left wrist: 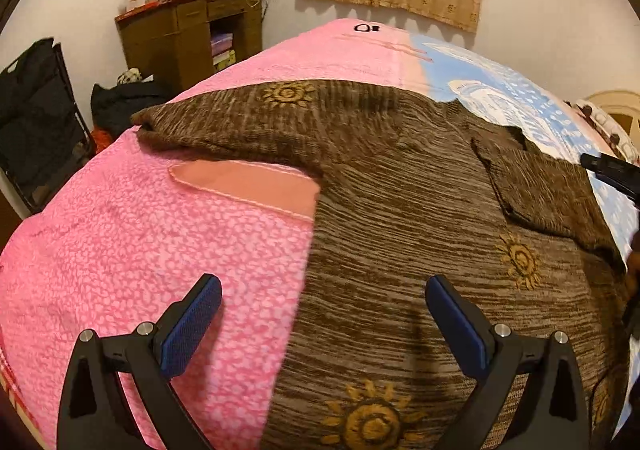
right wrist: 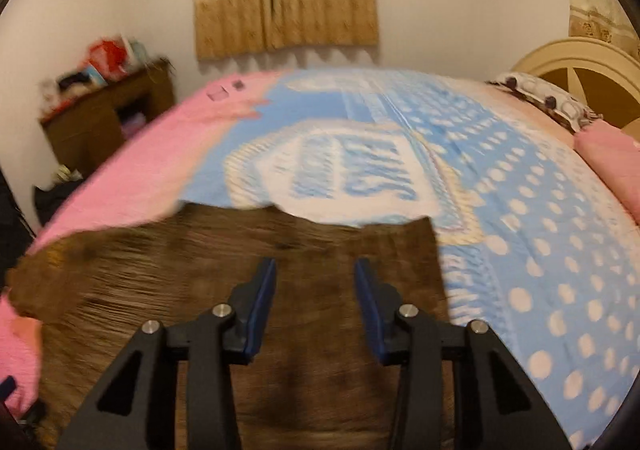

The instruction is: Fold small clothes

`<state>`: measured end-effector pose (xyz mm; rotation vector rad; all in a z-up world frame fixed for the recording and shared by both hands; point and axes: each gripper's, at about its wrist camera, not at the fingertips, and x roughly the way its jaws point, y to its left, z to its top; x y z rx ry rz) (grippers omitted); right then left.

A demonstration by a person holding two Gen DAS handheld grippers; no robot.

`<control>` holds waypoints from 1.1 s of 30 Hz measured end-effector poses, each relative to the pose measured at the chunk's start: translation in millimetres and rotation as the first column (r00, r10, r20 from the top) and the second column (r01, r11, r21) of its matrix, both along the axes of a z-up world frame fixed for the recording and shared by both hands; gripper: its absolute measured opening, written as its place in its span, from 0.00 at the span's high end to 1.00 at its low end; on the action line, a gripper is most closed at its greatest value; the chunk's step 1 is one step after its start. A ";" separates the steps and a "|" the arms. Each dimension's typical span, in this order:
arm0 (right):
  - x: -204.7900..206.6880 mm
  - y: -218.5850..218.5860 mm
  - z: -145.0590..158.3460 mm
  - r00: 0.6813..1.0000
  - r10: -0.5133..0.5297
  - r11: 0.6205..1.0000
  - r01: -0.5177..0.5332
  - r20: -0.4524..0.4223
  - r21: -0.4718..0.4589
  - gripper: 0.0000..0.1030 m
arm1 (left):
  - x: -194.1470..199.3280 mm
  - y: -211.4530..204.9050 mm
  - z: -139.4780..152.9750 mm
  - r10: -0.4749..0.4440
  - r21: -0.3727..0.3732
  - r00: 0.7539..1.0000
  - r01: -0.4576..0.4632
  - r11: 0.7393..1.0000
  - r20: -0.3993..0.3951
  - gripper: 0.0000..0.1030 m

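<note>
Both your left gripper (left wrist: 322, 314) and right gripper (right wrist: 315, 302) stand apart, empty; the shirt's (left wrist: 400, 190) folded sleeve (left wrist: 540, 186) may slip loose if snagged.

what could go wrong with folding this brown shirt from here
1. The left sleeve is still stretched out over the pink blanket, while the other is already folded in, so the fold may end up lopsided.
2. Both the left claw and the right claw hang open with nothing held, above the brown shirt; a shallow pinch could also catch the loose bedding.
</note>
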<state>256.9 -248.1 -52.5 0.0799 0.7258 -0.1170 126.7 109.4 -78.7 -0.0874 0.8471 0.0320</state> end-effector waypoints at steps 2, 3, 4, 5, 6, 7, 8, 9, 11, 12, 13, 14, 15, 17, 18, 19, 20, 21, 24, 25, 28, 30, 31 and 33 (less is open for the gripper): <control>16.6 -13.8 -11.7 0.999 -0.006 1.000 0.006 -0.042 -0.001 0.57 | -0.1 -5.6 -0.3 -0.014 0.028 1.000 0.014 1.000 -0.002 0.01; 27.5 -20.6 -18.6 0.998 -0.008 1.000 0.007 -0.061 -0.009 0.57 | 0.3 -7.9 -0.6 -0.019 0.045 1.000 0.020 0.999 -0.002 0.01; 35.9 -27.4 -24.9 0.997 -0.013 1.000 0.012 -0.081 -0.019 0.57 | 0.6 -8.8 -0.7 -0.020 0.054 1.000 0.020 0.998 -0.002 0.01; 43.9 -36.6 -32.7 0.993 -0.039 0.999 0.036 -0.111 -0.036 0.62 | 1.0 -9.2 -0.9 -0.018 0.065 1.000 0.018 0.998 -0.002 0.01; 48.7 -47.8 -40.2 0.988 -0.080 0.996 0.074 -0.134 -0.045 0.66 | 1.5 -8.8 -0.8 -0.015 0.074 1.000 0.015 0.997 0.000 0.01; 46.0 -62.3 -42.8 0.985 -0.102 0.995 0.102 -0.142 -0.007 0.65 | 2.1 -7.8 -1.0 -0.011 0.079 1.000 0.011 0.997 0.003 0.01; 44.1 -84.8 -44.8 0.984 -0.129 0.984 0.142 -0.125 0.103 0.56 | 2.3 -6.1 -1.4 -0.005 0.081 1.000 0.005 0.997 0.003 0.01; 33.0 -95.0 -42.6 0.977 -0.171 0.973 0.188 -0.128 0.131 0.54 | 4.5 -4.4 -2.9 0.005 0.078 1.000 -0.004 0.997 -0.003 0.01; 30.4 -111.6 -44.4 0.968 -0.205 0.962 0.227 -0.145 0.152 0.54 | 7.3 -1.5 -5.4 0.012 0.062 1.000 -0.010 0.998 -0.022 0.01; 25.8 -116.9 -41.8 0.970 -0.198 0.957 0.222 -0.140 0.184 0.56 | 7.2 -0.1 -5.9 0.010 0.054 1.000 -0.008 0.999 -0.023 0.01; 16.6 -121.8 -35.7 0.975 -0.190 0.951 0.212 -0.115 0.226 0.59 | 5.8 1.0 -5.8 0.011 0.053 1.000 -0.010 0.999 -0.019 0.01; 5.0 -124.5 -28.0 0.978 -0.195 0.946 0.207 -0.073 0.251 0.61 | 4.9 2.5 -6.1 0.018 0.058 1.000 -0.017 0.998 -0.014 0.01; -10.7 -125.2 -18.3 0.977 -0.210 0.940 0.208 -0.023 0.271 0.61 | 4.2 3.7 -6.6 0.024 0.063 1.000 -0.023 0.998 -0.014 0.01; -36.7 -121.9 -5.1 0.970 -0.242 0.939 0.230 0.016 0.254 0.60 | 3.6 8.0 -7.7 0.038 0.055 0.999 -0.037 0.998 -0.016 0.01; -47.9 -115.9 -1.0 0.970 -0.242 0.943 0.231 0.016 0.239 0.60 | 4.0 9.7 -8.0 0.046 0.048 0.999 -0.046 0.998 -0.019 0.01; -53.3 -112.0 0.9 0.973 -0.230 0.947 0.220 0.016 0.234 0.60 | 4.2 10.9 -7.7 0.053 0.043 0.998 -0.052 0.998 -0.021 0.01; -60.7 -103.7 2.5 0.978 -0.208 0.953 0.199 0.016 0.228 0.60 | 3.8 13.3 -7.0 0.061 0.034 0.998 -0.060 0.998 -0.021 0.01; -67.6 -92.7 3.0 0.983 -0.181 0.961 0.173 0.017 0.215 0.60 | 2.7 15.6 -5.9 0.066 0.027 0.998 -0.066 0.997 -0.018 0.01; -69.0 -60.0 -3.5 0.996 -0.091 0.982 0.088 0.007 0.168 0.59 | -1.1 23.9 -2.3 0.089 0.028 0.996 -0.089 0.996 -0.006 0.01; -69.3 -46.6 -9.1 0.998 -0.058 0.988 0.058 -0.002 0.144 0.59 | -2.3 27.8 -1.6 0.096 0.032 0.995 -0.096 0.995 -0.004 0.01; -62.6 -22.0 -33.6 0.999 -0.001 0.994 0.006 -0.054 0.109 0.60 | -4.8 52.9 2.3 0.156 0.040 0.988 -0.156 0.987 0.006 0.01; -61.7 -18.3 -45.0 0.997 -0.013 0.996 0.021 -0.078 0.091 0.61 | -6.2 79.3 5.8 0.224 0.014 0.974 -0.225 0.974 0.026 0.01; -63.1 -17.2 -42.8 0.998 -0.016 0.997 0.021 -0.063 0.076 0.61 | -6.2 89.5 6.2 0.248 -0.005 0.968 -0.248 0.969 0.029 0.01; -64.9 -14.6 -42.2 0.998 -0.016 0.998 0.019 -0.053 0.055 0.54 | 0.2 118.8 8.3 0.313 -0.085 0.950 -0.310 0.947 0.023 0.01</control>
